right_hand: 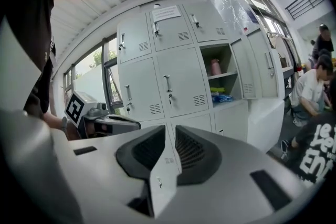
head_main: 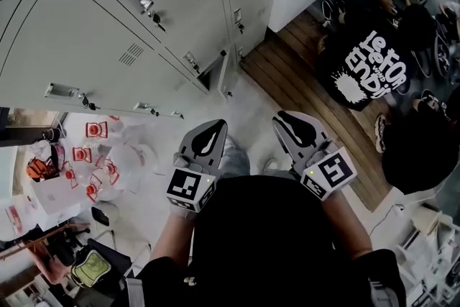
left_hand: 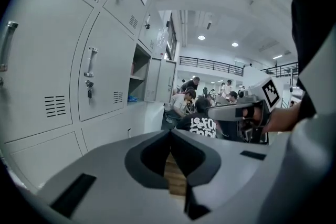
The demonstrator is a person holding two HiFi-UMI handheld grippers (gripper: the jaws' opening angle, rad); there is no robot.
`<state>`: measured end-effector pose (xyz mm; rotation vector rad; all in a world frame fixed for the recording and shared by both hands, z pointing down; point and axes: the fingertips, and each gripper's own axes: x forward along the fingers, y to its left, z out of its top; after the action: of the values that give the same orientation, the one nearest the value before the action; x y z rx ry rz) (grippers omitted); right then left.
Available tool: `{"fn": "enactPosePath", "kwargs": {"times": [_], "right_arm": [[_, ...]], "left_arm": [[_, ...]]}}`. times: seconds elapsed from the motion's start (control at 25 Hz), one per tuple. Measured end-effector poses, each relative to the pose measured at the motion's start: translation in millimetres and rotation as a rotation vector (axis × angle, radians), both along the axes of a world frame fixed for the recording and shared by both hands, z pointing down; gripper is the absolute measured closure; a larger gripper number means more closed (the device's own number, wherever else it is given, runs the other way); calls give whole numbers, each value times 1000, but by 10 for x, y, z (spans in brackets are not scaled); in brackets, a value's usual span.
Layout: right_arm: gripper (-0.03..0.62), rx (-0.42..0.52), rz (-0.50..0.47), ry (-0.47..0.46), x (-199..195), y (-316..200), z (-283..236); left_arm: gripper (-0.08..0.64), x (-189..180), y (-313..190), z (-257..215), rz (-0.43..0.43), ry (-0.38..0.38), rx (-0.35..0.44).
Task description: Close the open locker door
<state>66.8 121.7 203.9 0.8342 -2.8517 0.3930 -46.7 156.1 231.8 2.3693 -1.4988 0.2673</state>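
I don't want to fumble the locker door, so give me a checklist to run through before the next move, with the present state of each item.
1. Target in sight: ok, the low locker door stands ajar.
2. Nothing in the left hand-held gripper: ok, jaws shut and empty.
3. Nothing in the right hand-held gripper: ok, jaws shut and empty.
4. Contact with the door: not ok, both are held apart from it.
5. Only one door open: not ok, an upper compartment stands open too.
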Motion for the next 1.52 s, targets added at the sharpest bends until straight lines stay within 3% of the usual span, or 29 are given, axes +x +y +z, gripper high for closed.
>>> {"fn": "enactPosePath", "kwargs": {"times": [0.32,0.64,0.96,1.28,1.52], "right_arm": [[518,-31,37,62,-741,-388,307],[518,-96,73,117,-909,-853,958],[518,-217,10,165,-949,-1117,2115],[501,-318,-75,231,-1136,-1296,3406],[476,-371,-129,283,-1278,-1346,4212]], "left_arm": [[538,-693,-423,348,98,-9,-59],[538,-951,-686,808,154,-37,-133],[538,-932,-816,1530,128,-56,-252],[538,-985,-907,2541,75,-65,-381],[538,-933,-1030,3214,35,-36,-406]]}}
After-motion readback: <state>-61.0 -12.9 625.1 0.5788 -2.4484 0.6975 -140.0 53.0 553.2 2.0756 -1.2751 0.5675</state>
